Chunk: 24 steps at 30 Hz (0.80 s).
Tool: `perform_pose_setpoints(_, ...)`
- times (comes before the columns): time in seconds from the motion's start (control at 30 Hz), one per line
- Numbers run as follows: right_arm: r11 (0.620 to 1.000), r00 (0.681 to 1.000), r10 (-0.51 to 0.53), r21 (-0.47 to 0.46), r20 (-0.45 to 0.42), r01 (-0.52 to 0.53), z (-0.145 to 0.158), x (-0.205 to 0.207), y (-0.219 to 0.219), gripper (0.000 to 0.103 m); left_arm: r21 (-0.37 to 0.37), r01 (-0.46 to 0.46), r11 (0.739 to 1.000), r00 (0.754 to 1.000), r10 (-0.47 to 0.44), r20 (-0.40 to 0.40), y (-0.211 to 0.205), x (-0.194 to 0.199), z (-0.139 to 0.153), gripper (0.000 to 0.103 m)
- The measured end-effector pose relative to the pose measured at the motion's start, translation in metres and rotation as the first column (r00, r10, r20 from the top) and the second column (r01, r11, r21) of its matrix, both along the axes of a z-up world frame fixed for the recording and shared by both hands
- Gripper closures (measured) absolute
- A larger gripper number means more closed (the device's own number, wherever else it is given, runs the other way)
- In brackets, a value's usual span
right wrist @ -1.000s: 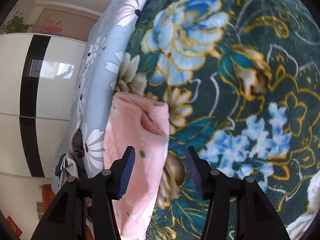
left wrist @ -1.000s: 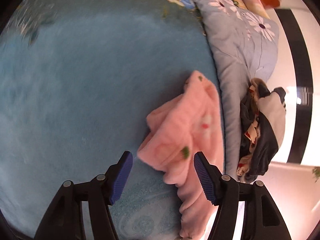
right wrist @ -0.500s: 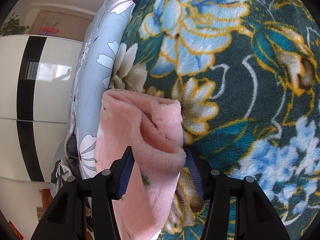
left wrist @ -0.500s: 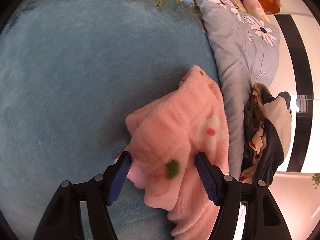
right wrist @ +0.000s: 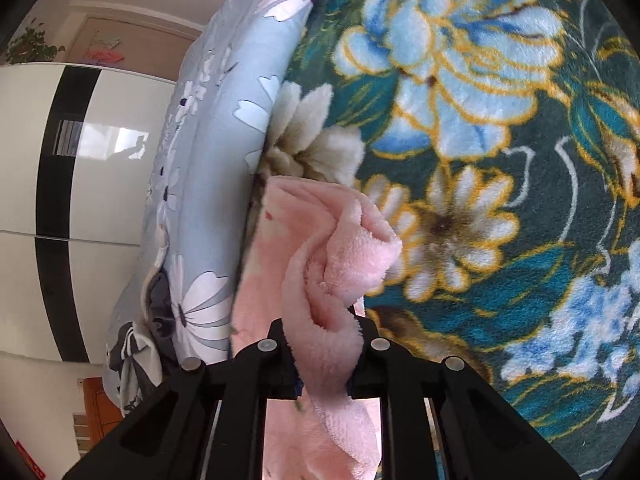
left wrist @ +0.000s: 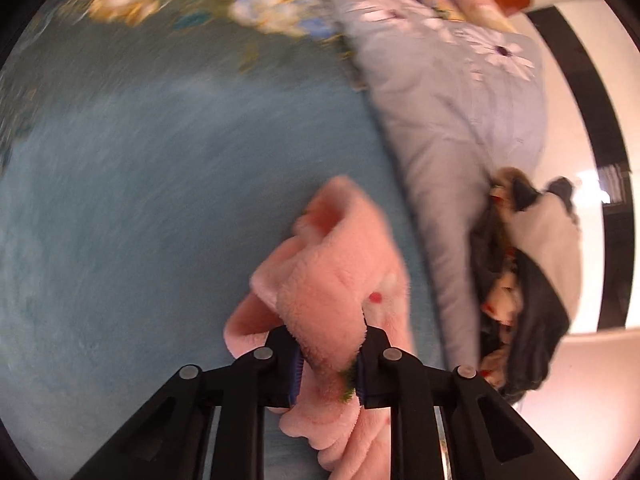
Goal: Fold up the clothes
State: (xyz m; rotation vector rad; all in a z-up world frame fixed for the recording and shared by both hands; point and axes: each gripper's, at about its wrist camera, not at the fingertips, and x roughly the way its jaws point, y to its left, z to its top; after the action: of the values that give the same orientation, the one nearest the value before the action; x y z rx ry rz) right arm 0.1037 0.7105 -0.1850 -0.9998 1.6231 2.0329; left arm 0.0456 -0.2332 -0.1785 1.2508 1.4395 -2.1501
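A pink fleece garment (left wrist: 336, 280) with small red and green spots lies bunched on the blue floral blanket (left wrist: 140, 200). My left gripper (left wrist: 327, 364) is shut on one bunched end of it. In the right wrist view the same pink garment (right wrist: 332, 264) is pinched in my right gripper (right wrist: 324, 360), which is shut on a folded corner. The rest of the cloth hangs below both grippers, partly hidden by the fingers.
A grey-blue quilt with white flowers (left wrist: 460, 92) (right wrist: 216, 128) runs along the blanket's edge. A pile of dark and cream clothes (left wrist: 524, 292) lies beside it. A white wardrobe with black stripes (right wrist: 60, 160) stands beyond.
Both grippers closed on the pink garment; half a second ago their jaws were open around it. The left view is blurred and shifted, so the left hand is moving.
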Motion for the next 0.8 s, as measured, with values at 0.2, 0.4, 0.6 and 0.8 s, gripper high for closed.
perform_pose_setpoints(0.2,0.998,0.983,0.052,0.038,-0.178,-0.046,0.076,0.012,-0.003,0.092,-0.104,0.159,0.982,0.948,-0.181,-0.261,-0.013,0.008,0.091,0.083)
perform_pose_setpoints(0.4,0.993,0.978,0.089,0.096,-0.191,-0.072,0.076,0.081,-0.012,0.092,-0.148,0.205,0.967,0.979,-0.202,0.033,-0.044,0.051,0.007,0.083)
perform_pose_setpoints(0.6,0.999,0.995,0.010,-0.043,0.101,-0.005,-0.025,0.127,-0.016,0.092,-0.142,0.211,0.967,0.955,-0.174,0.239,-0.066,0.083,-0.058,0.083)
perform_pose_setpoints(0.8,1.000,0.992,0.011,-0.029,0.127,-0.007,-0.025,0.125,-0.012,0.092,-0.149,0.231,0.962,0.947,-0.186,0.263,-0.066,0.077,-0.056,0.083)
